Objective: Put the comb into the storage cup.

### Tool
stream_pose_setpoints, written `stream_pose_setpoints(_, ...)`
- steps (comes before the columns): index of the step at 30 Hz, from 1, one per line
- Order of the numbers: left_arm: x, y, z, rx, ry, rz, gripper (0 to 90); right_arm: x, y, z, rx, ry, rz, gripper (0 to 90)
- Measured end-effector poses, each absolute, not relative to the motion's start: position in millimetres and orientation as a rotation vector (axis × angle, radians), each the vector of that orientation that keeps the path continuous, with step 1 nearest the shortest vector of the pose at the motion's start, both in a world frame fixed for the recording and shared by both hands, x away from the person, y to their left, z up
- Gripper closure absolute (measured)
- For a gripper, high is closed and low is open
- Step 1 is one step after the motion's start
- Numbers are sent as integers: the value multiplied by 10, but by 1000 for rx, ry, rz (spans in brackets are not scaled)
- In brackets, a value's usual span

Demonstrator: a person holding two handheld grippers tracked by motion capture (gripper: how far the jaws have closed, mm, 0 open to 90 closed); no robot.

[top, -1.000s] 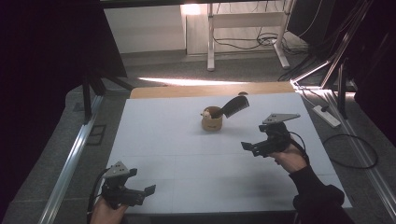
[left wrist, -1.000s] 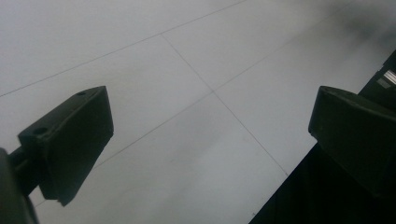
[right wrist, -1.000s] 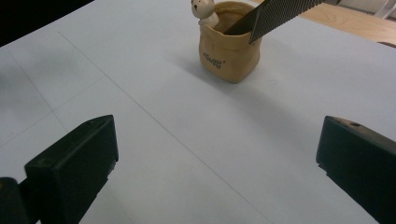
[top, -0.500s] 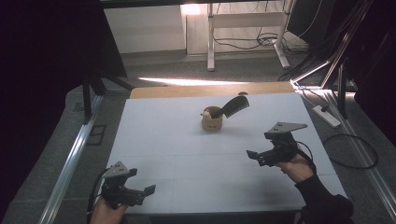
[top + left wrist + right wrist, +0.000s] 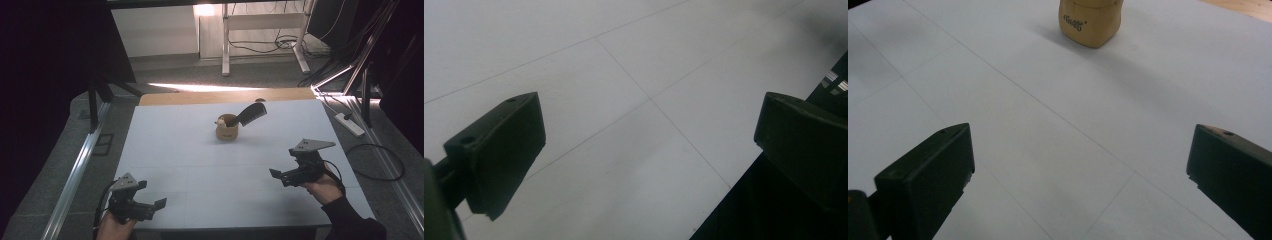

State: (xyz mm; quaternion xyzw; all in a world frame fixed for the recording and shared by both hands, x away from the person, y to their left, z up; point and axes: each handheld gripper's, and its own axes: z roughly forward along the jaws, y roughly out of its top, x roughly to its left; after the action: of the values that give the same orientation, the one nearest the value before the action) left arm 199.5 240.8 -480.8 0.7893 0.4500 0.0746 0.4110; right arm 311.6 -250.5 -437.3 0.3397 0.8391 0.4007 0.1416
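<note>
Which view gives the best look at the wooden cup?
The high view: the whole wooden cup shows, with the black comb leaning out. The right gripper view catches its lower body, top cropped; the left gripper view faces the table.

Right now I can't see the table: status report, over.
Left gripper open, near table edge. Right gripper open, empty, facing the tan wooden cup. Black comb leans out of the cup. Nothing between.

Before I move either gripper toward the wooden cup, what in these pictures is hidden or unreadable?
- Comb lower end: high view, hidden inside the wooden cup.
- Cup top and comb: right gripper view, cut off by the top edge.
- Lettering on the cup: right gripper view, too small to read.
- Pale item at the cup rim: high view, too small to identify.
- Left gripper view: bare table, dark beyond its edge.
</note>
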Motion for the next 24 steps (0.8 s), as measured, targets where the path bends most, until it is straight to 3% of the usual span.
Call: stream_pose_setpoints(24,1990,2404,-4806,1989,1124,190,11,2876,-2777,-4438,1021,2407,1115,0)
